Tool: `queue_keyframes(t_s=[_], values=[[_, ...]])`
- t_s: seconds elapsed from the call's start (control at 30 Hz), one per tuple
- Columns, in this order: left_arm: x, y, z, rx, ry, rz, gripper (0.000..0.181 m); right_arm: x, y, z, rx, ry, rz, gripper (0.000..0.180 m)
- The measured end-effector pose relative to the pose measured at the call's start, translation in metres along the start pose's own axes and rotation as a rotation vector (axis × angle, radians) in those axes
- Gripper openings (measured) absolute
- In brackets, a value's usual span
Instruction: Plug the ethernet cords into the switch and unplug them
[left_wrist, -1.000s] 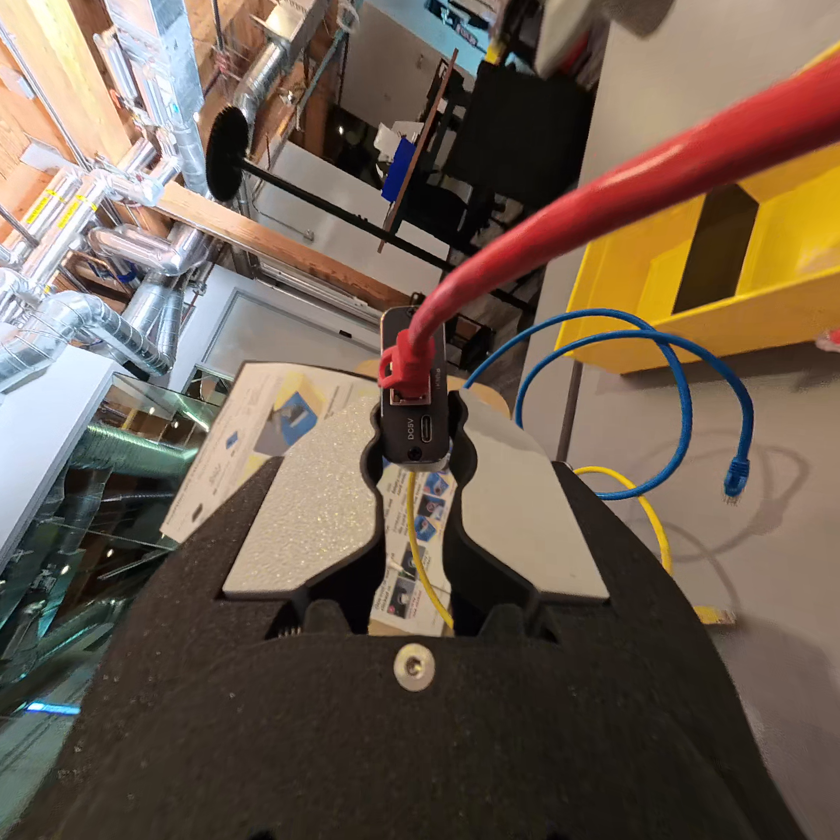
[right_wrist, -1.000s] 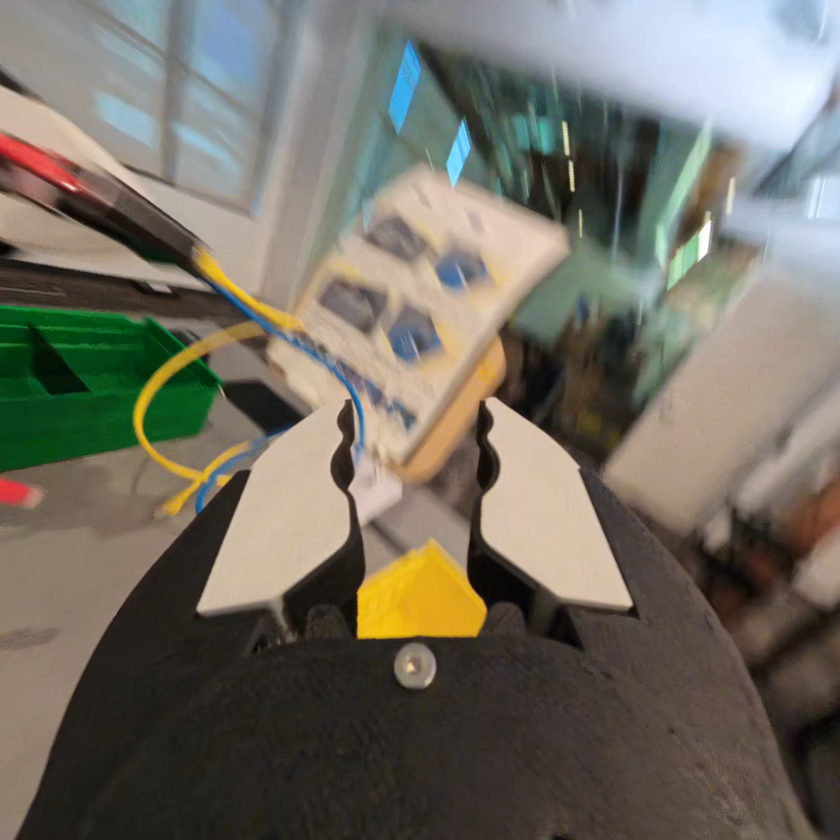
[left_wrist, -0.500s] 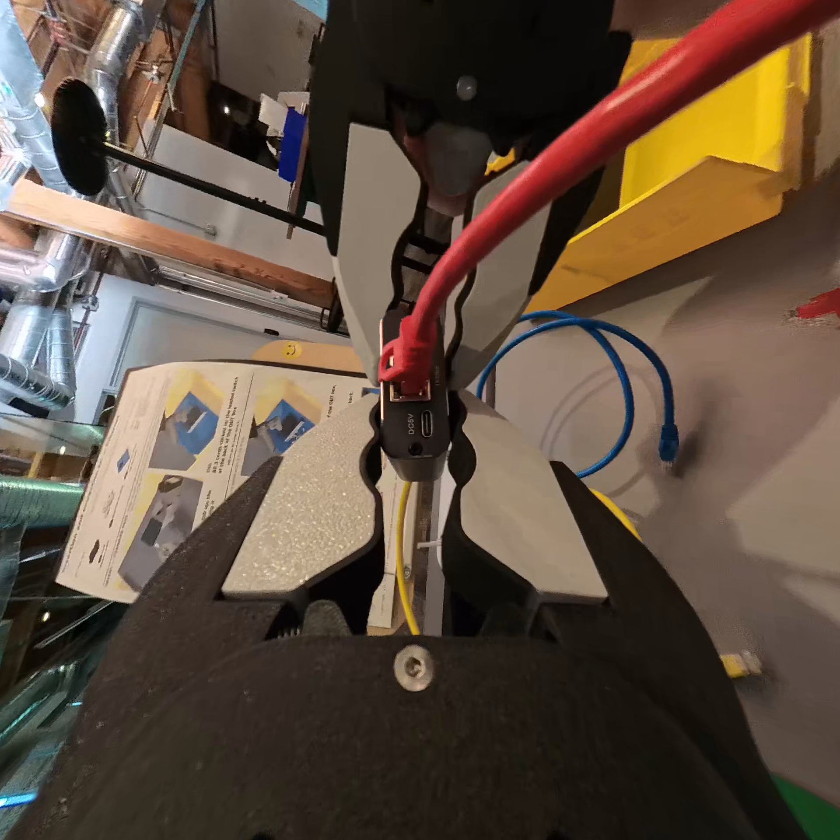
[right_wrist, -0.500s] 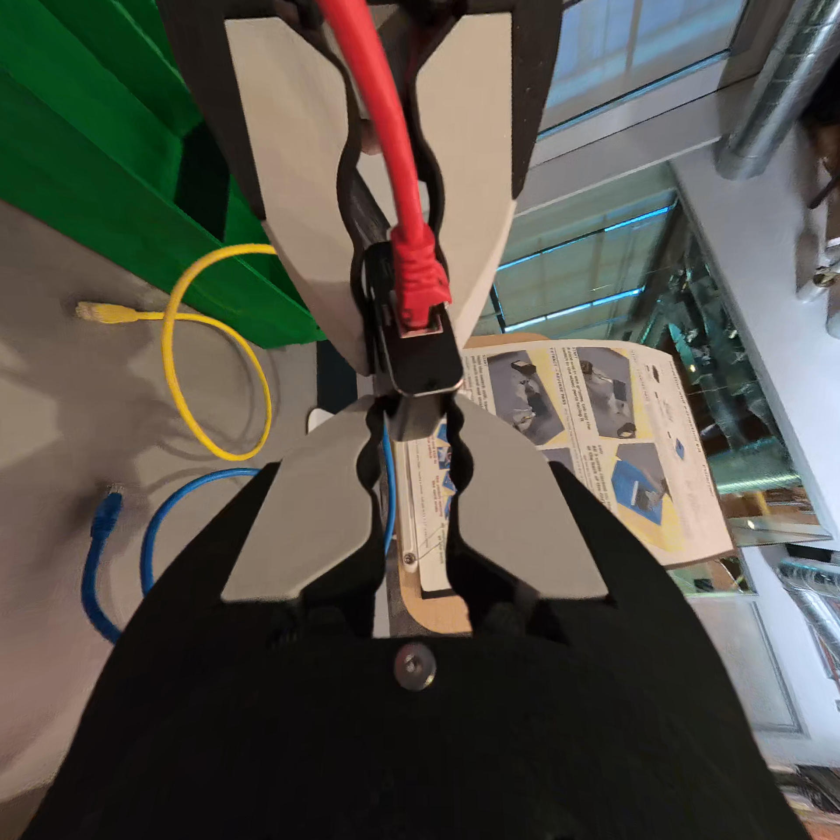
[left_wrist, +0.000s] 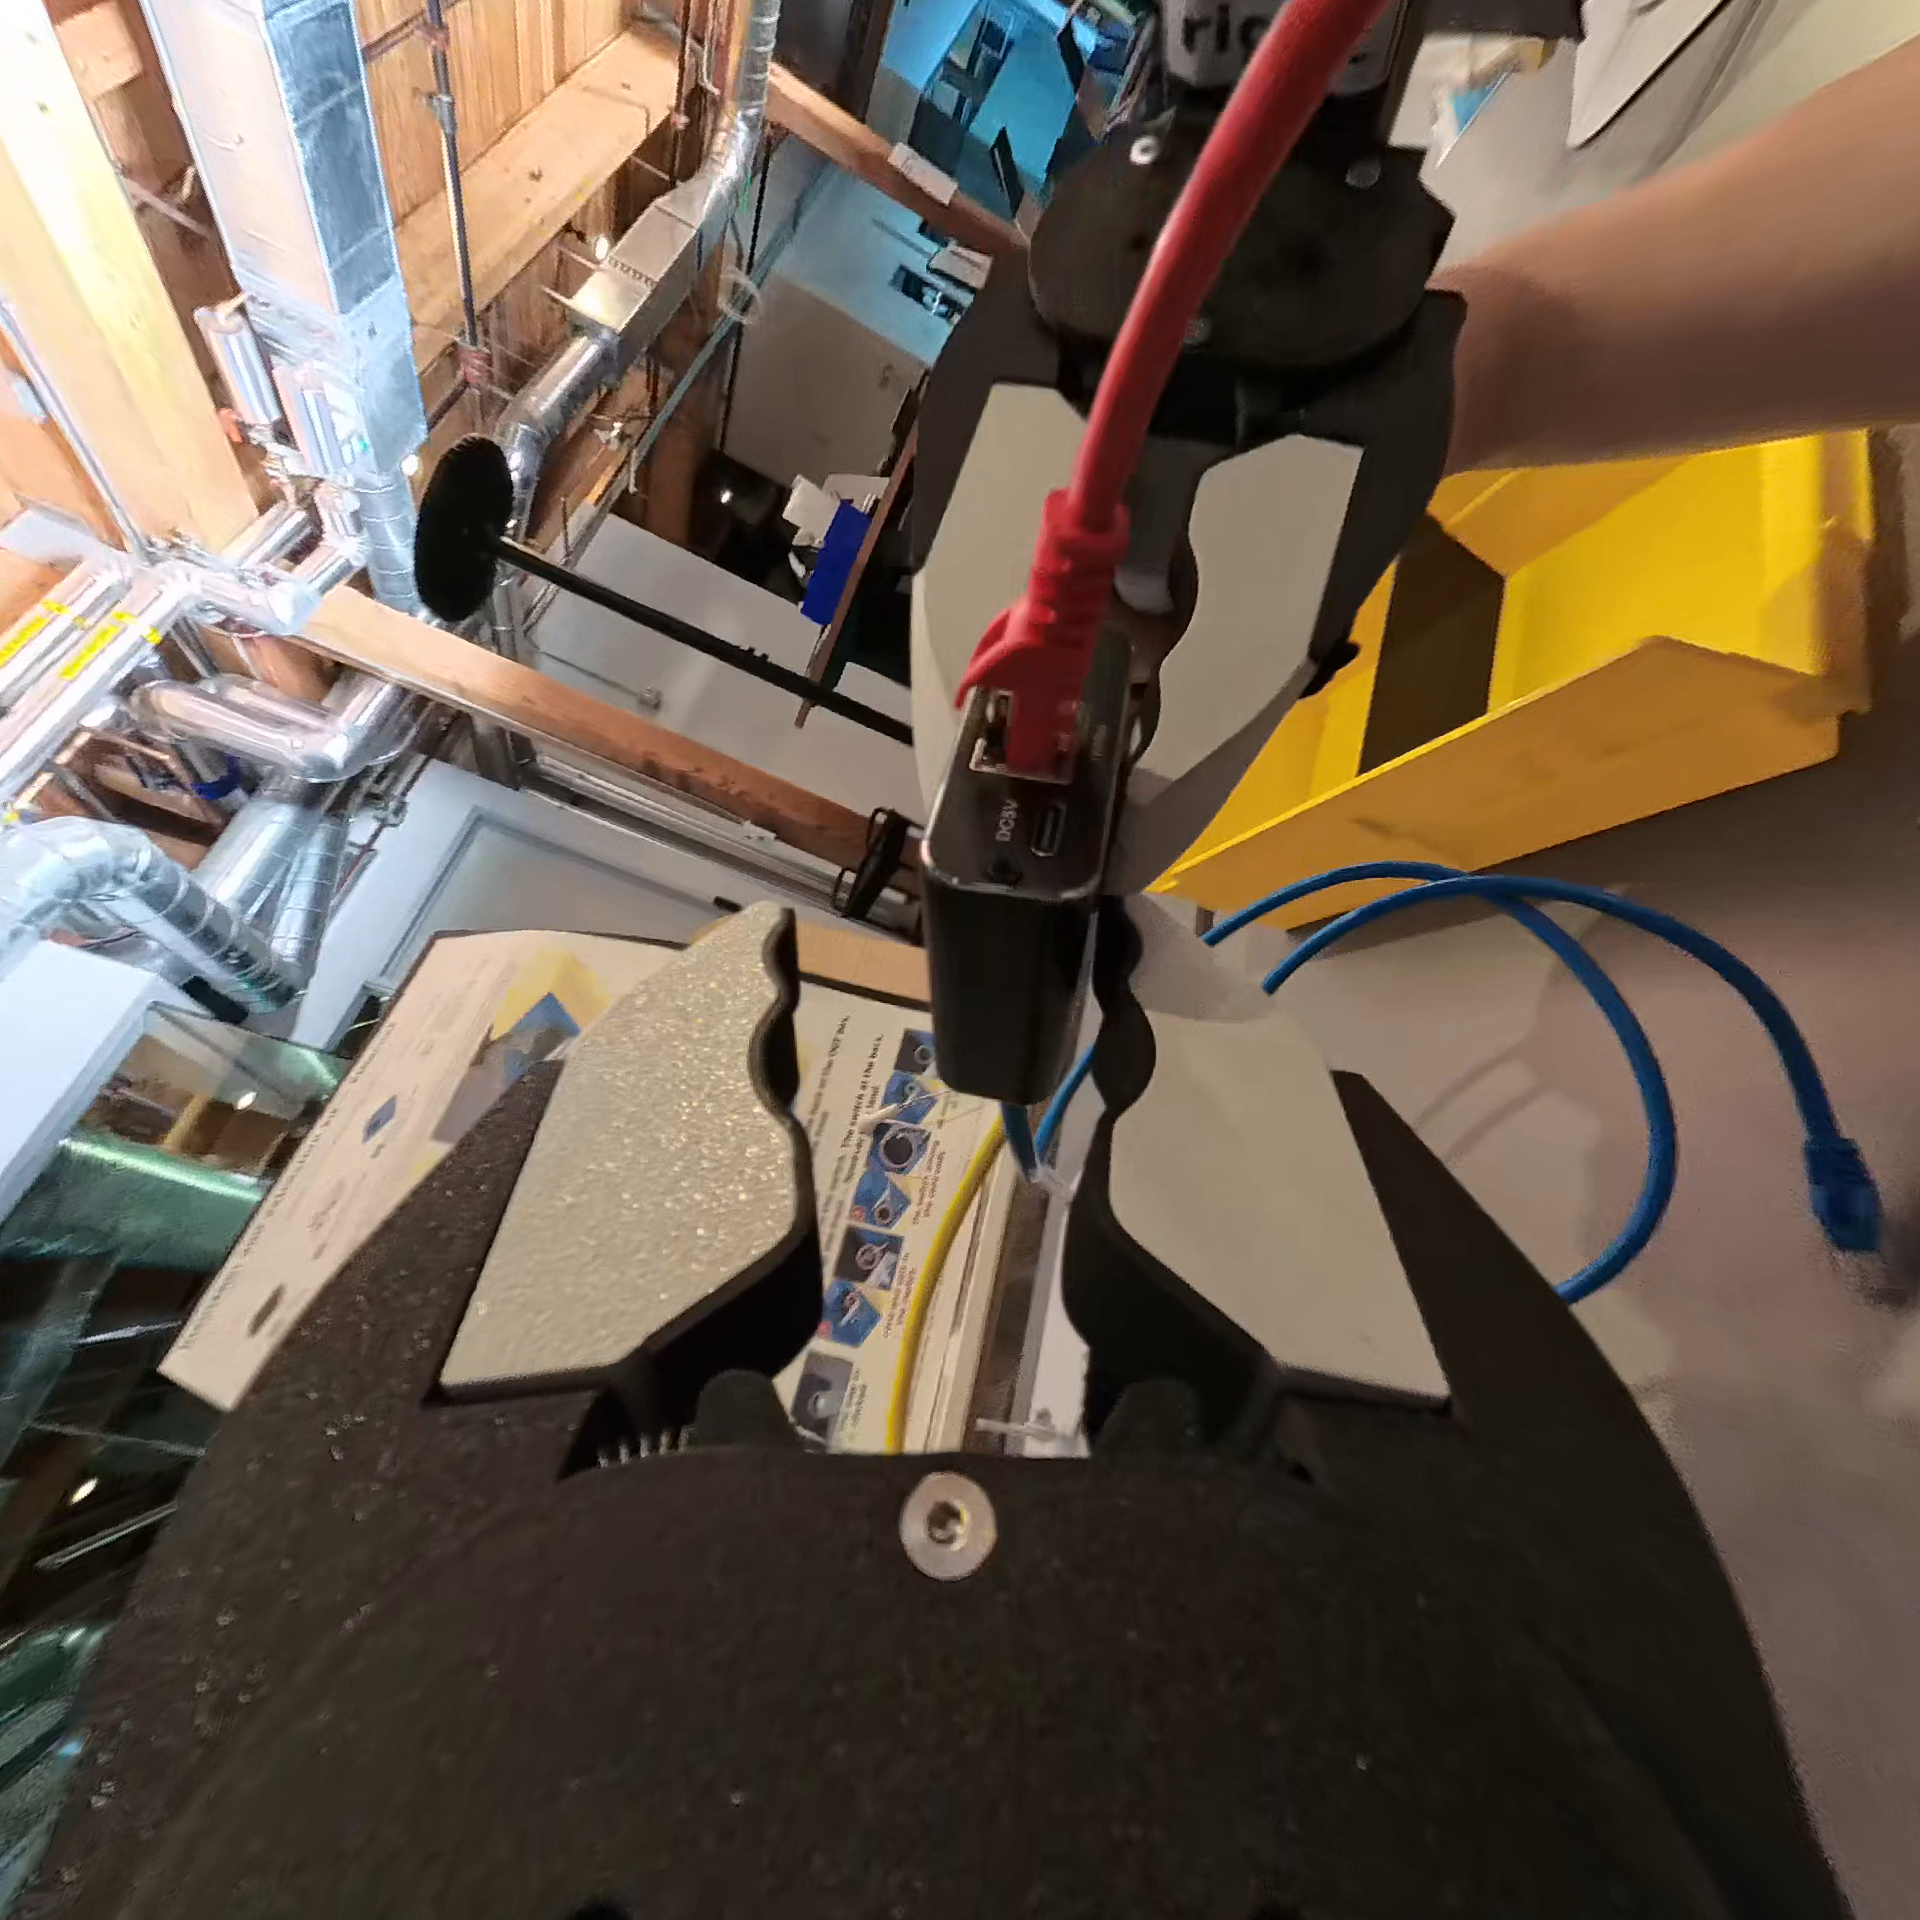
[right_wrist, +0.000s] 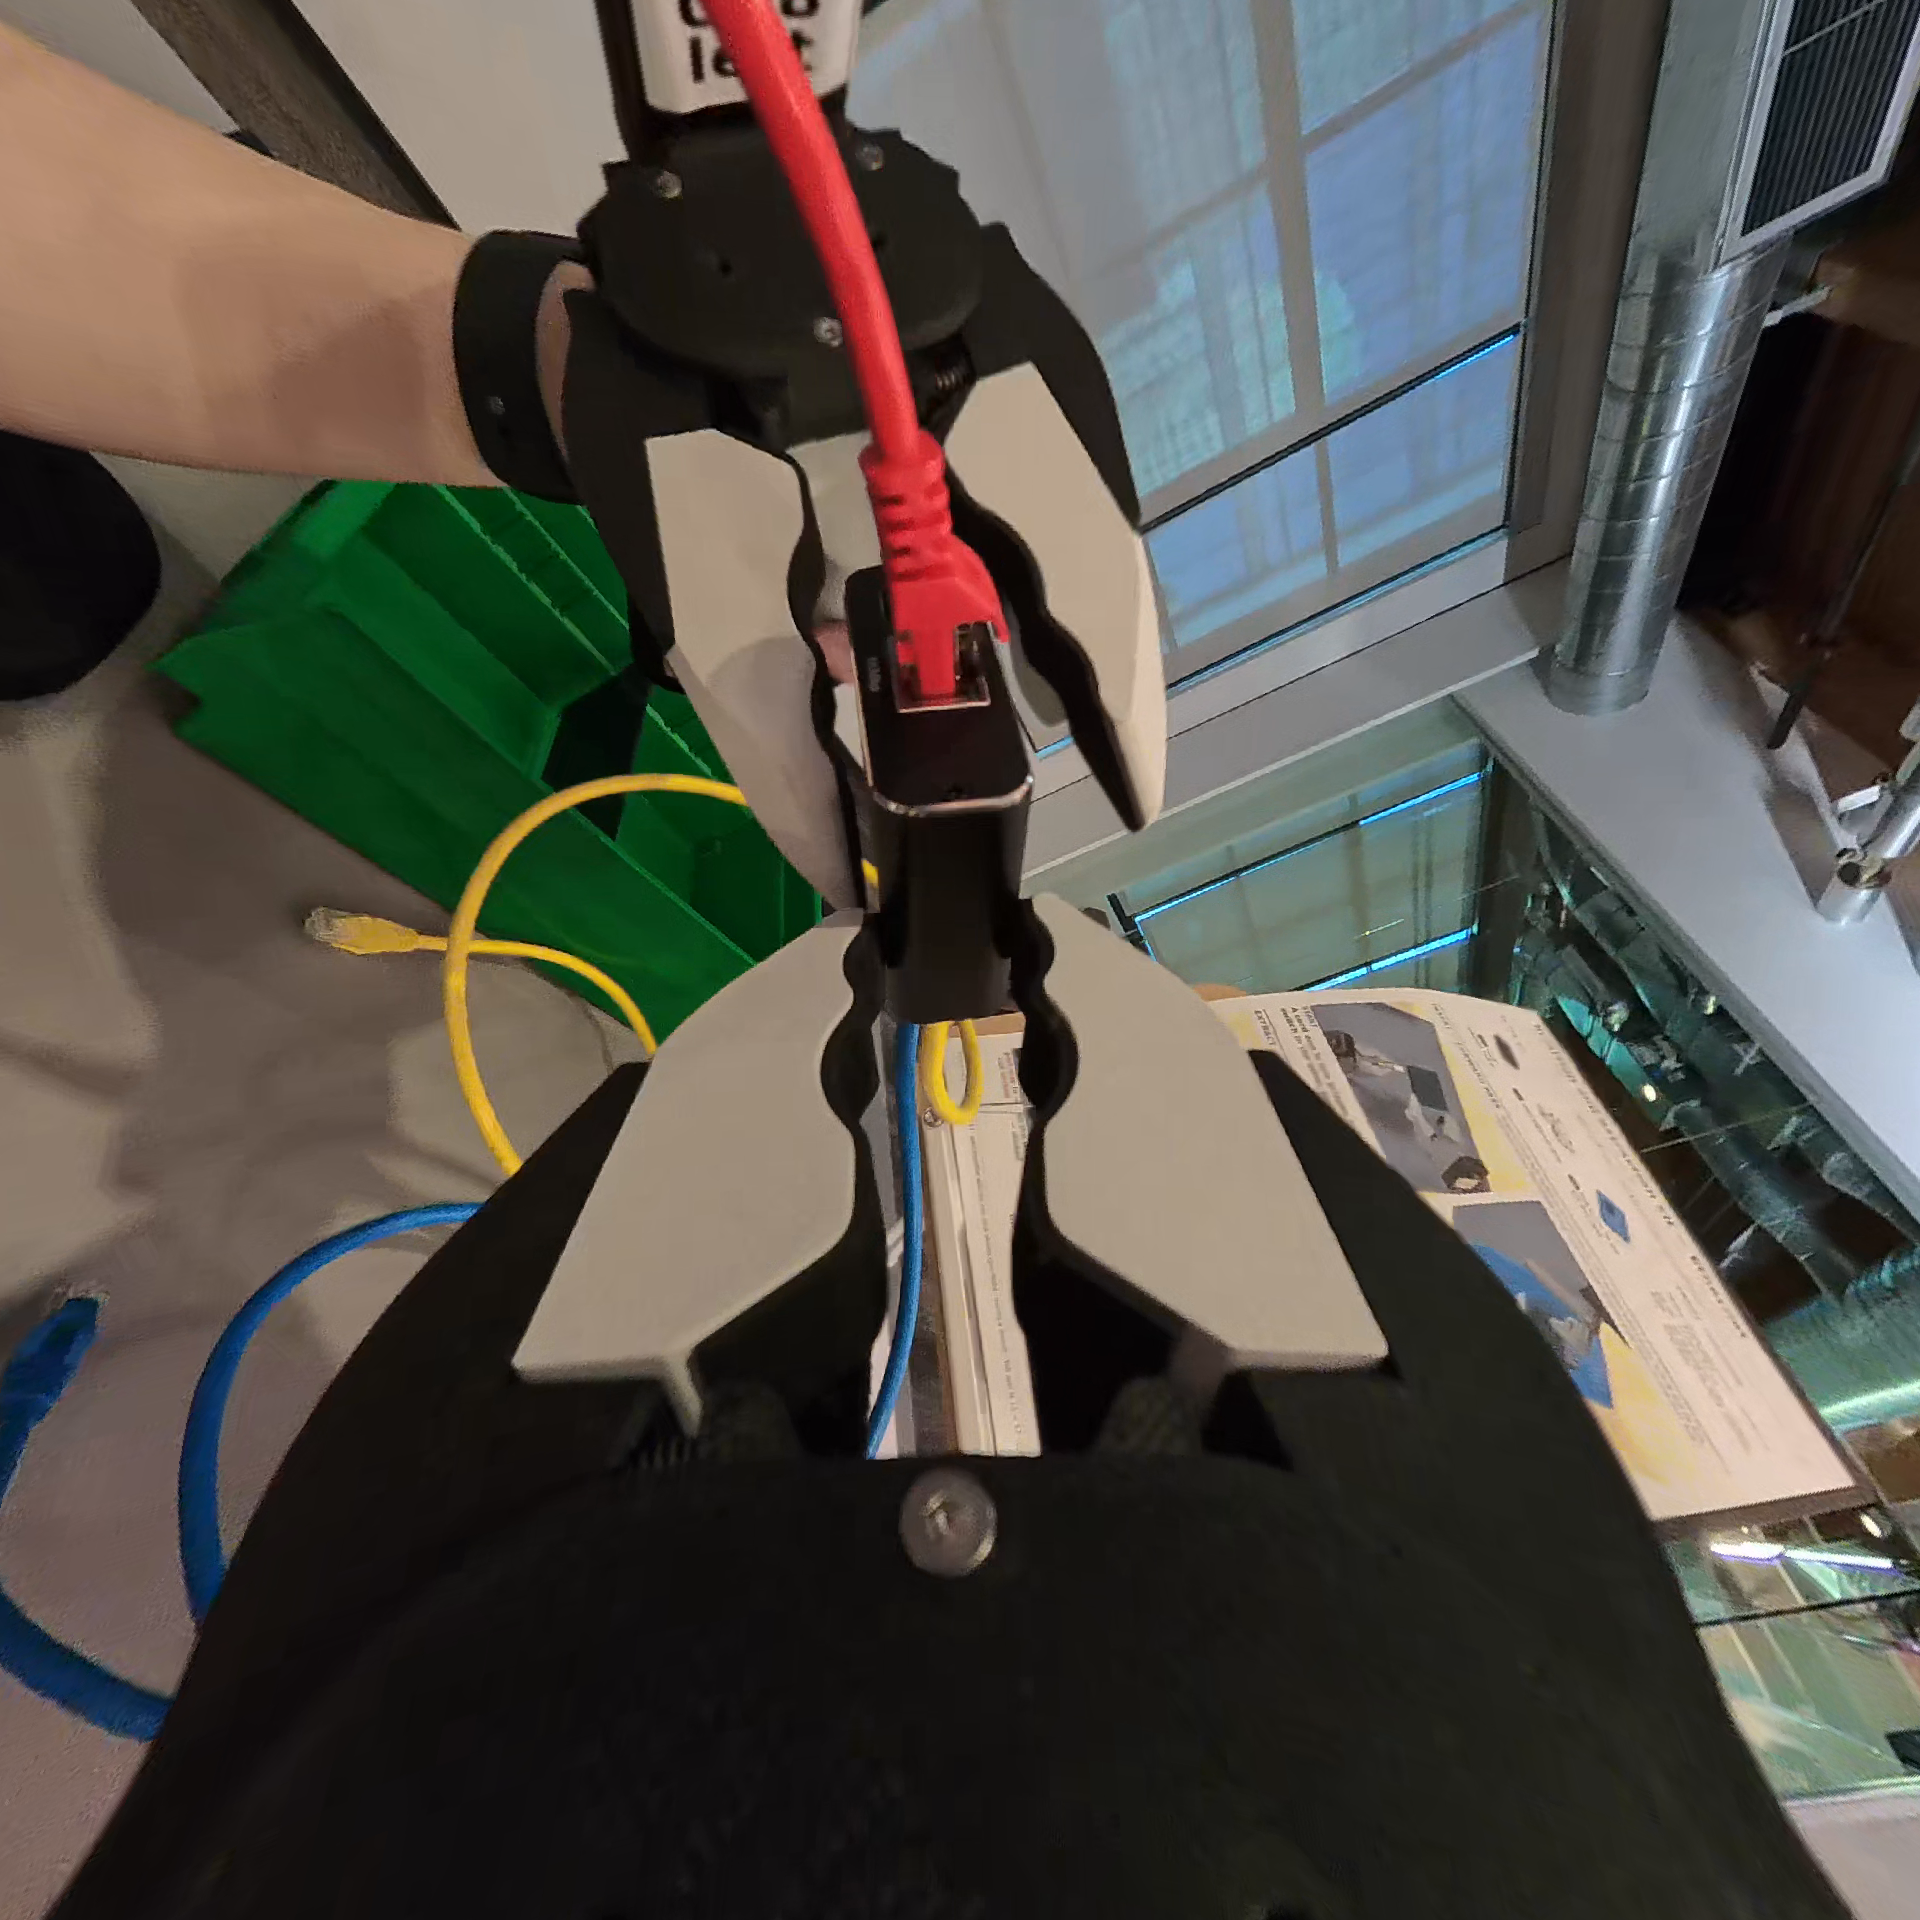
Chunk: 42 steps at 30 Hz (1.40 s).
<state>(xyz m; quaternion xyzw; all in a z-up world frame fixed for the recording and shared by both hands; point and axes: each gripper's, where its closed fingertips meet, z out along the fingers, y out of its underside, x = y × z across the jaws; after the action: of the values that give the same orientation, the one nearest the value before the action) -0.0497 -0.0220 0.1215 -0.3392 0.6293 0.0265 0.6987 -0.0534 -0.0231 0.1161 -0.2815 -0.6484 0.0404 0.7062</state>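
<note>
Black switch held up in the air between the two grippers, red cord plugged into its end port. Right gripper clamps the switch's lower end, jaws closed tight on its sides. Left gripper has jaws spread wide; the switch sits just by its right finger, contact unclear. Blue cord and yellow cord lie loose on the grey table, both running up under the switch. Yellow bin and green bin sit behind, printed instruction sheet below
</note>
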Motion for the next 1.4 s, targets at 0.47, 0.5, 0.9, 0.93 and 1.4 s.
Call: queue_keyframes(t_s=[0.47,0.5,0.9,0.93,1.4], values=[[0.007,0.035,0.007,-0.189,0.042,0.068,0.024,0.009,0.004,-0.013,-0.245,0.066,-0.189,0.037],[0.008,0.035,0.007,-0.202,0.041,0.082,0.024,0.007,0.004,-0.011,-0.279,0.059,-0.219,0.037],[-0.001,0.021,0.009,-0.157,-0.080,0.178,0.050,-0.002,-0.002,-0.012,-0.303,-0.007,-0.308,0.025],[-0.001,0.020,0.009,-0.138,-0.088,0.188,0.048,-0.002,-0.003,-0.011,-0.290,-0.002,-0.321,0.025],[0.009,0.023,0.022,-0.099,-0.139,0.320,0.027,-0.004,0.004,-0.002,-0.250,0.038,-0.357,0.026]])
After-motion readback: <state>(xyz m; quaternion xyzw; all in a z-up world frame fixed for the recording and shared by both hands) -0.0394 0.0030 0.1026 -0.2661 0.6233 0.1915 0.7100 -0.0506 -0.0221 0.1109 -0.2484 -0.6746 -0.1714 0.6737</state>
